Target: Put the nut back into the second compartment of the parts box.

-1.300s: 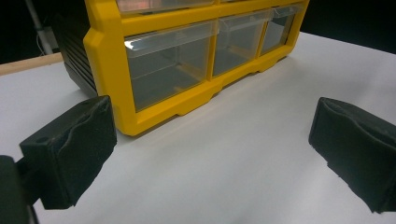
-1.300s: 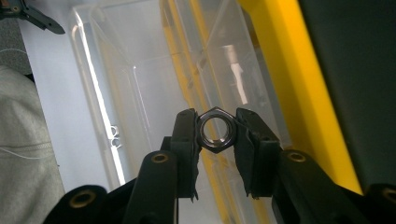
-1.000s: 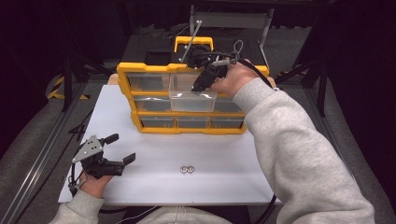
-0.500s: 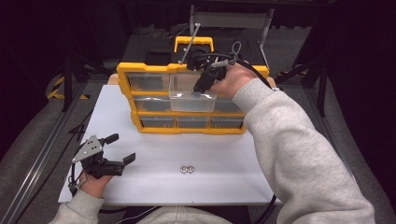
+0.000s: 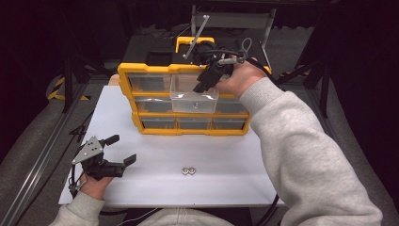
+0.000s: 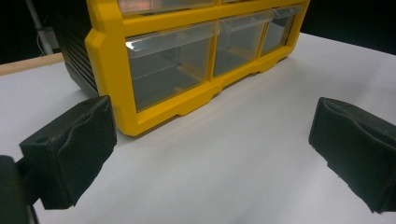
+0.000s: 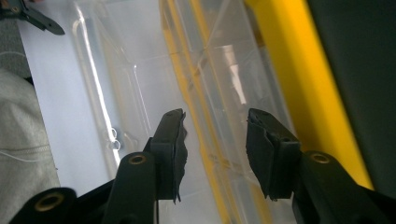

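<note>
Up top, right gripper (image 5: 203, 81) spread over the pulled-out clear plastic drawer (image 5: 194, 94) of the yellow drawer cabinet (image 5: 183, 99), two small metal rings (image 5: 189, 171) waiting on the white counter (image 5: 226, 160); left gripper (image 6: 210, 154) view, wide open, idle beside the cabinet; right gripper view, open above the drawer, probably fetching rings next.

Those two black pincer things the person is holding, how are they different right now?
The left tool sits low near the front of the white table, far from the yellow drawer cabinet; the right tool is up over the cabinet's pulled-out clear drawer. The left tool's jaws gape wide; the right tool's jaws stand closer together, though still apart. Both have black padded jaws and grip nothing.
</note>
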`<state>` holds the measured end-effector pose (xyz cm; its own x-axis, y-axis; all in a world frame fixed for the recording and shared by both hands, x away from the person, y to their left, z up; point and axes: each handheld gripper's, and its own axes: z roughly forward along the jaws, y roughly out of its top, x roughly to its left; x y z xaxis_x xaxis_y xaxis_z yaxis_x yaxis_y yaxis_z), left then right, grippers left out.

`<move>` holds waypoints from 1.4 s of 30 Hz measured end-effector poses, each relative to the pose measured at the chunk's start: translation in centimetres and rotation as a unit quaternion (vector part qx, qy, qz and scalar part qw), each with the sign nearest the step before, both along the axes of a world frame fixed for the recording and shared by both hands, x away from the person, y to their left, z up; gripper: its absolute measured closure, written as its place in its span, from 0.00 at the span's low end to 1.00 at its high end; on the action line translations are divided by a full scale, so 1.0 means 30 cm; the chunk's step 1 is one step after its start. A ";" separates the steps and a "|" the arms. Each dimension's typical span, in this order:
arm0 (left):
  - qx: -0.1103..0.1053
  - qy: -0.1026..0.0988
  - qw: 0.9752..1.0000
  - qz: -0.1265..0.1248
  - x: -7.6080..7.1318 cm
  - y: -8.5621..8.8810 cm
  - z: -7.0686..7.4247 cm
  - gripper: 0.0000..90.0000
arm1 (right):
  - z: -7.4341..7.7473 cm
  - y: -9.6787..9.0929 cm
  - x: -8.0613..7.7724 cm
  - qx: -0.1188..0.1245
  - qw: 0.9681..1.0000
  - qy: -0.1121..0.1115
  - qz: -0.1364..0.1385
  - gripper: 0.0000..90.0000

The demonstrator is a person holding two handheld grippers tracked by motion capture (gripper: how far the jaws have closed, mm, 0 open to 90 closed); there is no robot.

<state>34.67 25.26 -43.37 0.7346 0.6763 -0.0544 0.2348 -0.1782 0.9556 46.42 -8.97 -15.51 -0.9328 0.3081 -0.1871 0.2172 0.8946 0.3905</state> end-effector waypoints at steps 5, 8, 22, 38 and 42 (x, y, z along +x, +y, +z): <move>0.000 0.001 1.000 0.001 0.000 -0.003 -0.002 0.02 | 0.054 -0.063 -0.062 0.028 0.999 -0.025 -0.002 0.60; 0.000 0.001 1.000 0.000 0.000 -0.005 -0.002 0.02 | 0.067 -0.103 -0.100 0.039 0.998 -0.041 -0.010 0.49; 0.004 0.001 1.000 0.000 0.001 -0.010 -0.002 0.02 | -0.082 -0.264 -0.224 0.053 0.997 -0.056 -0.029 0.25; 0.003 0.001 1.000 0.001 0.000 -0.009 -0.002 0.02 | -0.403 -0.247 -0.282 0.056 0.998 -0.020 -0.004 0.22; 0.004 0.001 1.000 0.000 0.000 -0.009 -0.002 0.02 | -0.478 -0.218 -0.292 0.055 0.998 -0.006 0.006 0.22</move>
<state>34.68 24.98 -43.44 0.7340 0.6771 -0.0517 0.2376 -0.1848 0.9536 37.67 -15.51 -29.86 -0.9343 0.3161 -0.1647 0.2012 0.8490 0.4885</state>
